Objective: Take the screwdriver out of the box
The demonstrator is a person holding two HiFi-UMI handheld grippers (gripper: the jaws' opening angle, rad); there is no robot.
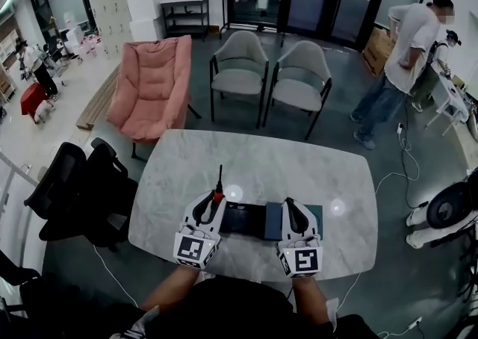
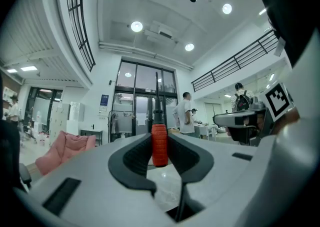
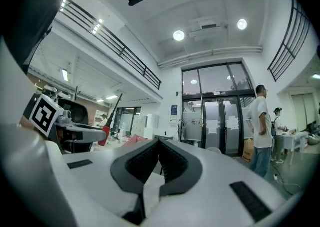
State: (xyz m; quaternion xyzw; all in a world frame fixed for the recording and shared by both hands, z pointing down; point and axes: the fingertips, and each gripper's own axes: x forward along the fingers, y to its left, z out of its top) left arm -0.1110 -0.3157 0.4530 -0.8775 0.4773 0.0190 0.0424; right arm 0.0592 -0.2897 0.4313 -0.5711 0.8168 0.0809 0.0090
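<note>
The left gripper (image 1: 213, 203) has its jaws part way closed on the red handle of the screwdriver (image 2: 159, 145). The jaws squeeze the handle from both sides. The screwdriver stands up straight, red end down, and its thin black rod points to 12 o'clock. It is up in the air, over the table (image 1: 299, 166), not in the box.

The box (image 1: 243, 219) is dark and lies flat on the table between the two grippers. The left gripper is at the box's 9 o'clock side. The right gripper (image 1: 290, 209) is at its 3 o'clock side. The right gripper's jaws are closed tip to tip, with nothing in them.

Past the table, at 11 o'clock, is a pink chair (image 1: 149, 87). A person (image 1: 403, 54) stands at 2 o'clock.
</note>
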